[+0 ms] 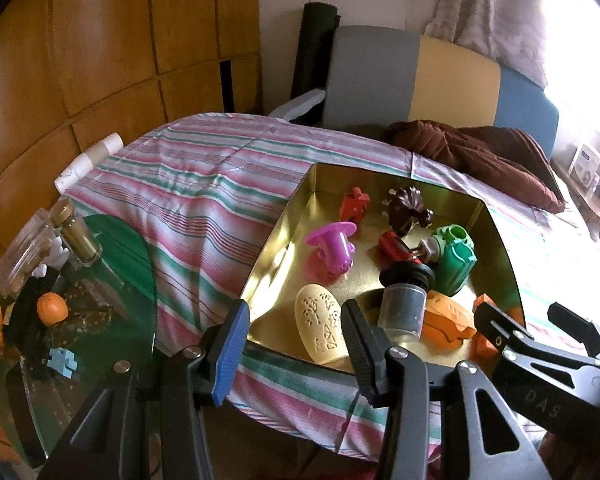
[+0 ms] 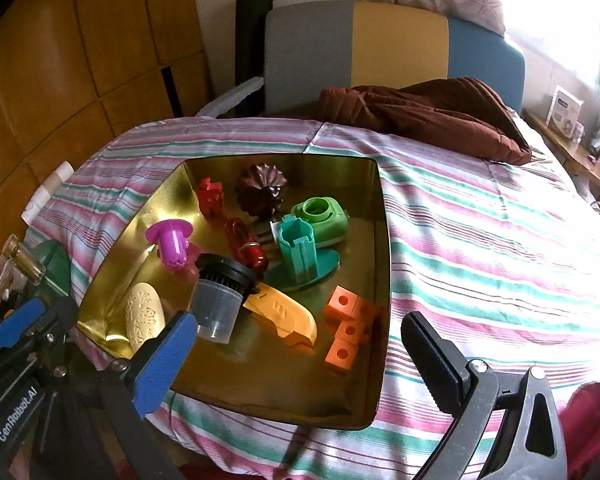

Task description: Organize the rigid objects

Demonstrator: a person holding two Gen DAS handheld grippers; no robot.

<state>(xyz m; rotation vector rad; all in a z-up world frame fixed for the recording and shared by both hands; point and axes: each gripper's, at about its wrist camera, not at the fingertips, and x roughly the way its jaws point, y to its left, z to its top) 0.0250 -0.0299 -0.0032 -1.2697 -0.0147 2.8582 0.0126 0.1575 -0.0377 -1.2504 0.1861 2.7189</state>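
A gold metal tray (image 1: 284,216) (image 2: 382,248) lies on a striped cloth and holds several plastic pieces: a magenta plug (image 1: 332,246) (image 2: 172,246), a cream oval (image 1: 322,328) (image 2: 145,316), a green cup shape (image 1: 456,256) (image 2: 300,256), a grey cylinder with a black cap (image 1: 404,304) (image 2: 220,300), orange blocks (image 2: 346,336) and a yellow-orange piece (image 2: 284,314). My left gripper (image 1: 294,344) is open and empty at the tray's near left corner. My right gripper (image 2: 300,356) is open and empty over the tray's near edge. It also shows in the left wrist view (image 1: 540,320).
A green glass side table (image 1: 112,264) at the left carries a gold-capped bottle (image 1: 76,232), an orange ball (image 1: 52,308) and a light blue piece (image 1: 62,362). A brown garment (image 2: 428,112) lies on the far side of the cloth, before a chair (image 2: 356,48).
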